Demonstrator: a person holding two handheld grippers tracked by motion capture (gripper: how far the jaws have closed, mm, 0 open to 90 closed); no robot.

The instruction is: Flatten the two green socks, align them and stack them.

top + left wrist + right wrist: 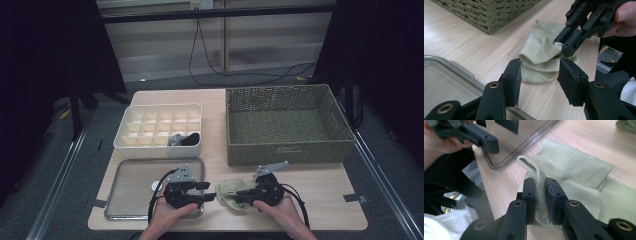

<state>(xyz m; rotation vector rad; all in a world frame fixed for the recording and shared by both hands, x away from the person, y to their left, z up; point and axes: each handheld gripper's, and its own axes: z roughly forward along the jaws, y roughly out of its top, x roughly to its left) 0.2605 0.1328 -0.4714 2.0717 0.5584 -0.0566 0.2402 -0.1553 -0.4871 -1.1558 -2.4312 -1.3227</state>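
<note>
Both hands low at near table edge, left gripper (210, 191) jaws apart with nothing between them, pointing toward right gripper (233, 196), whose jaws are pinched onto a fold of pale green sock (574, 175).

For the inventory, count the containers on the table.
3: a woven basket at the back right, a cream compartment box at the back left, and a clear tray in front of that box.
</note>
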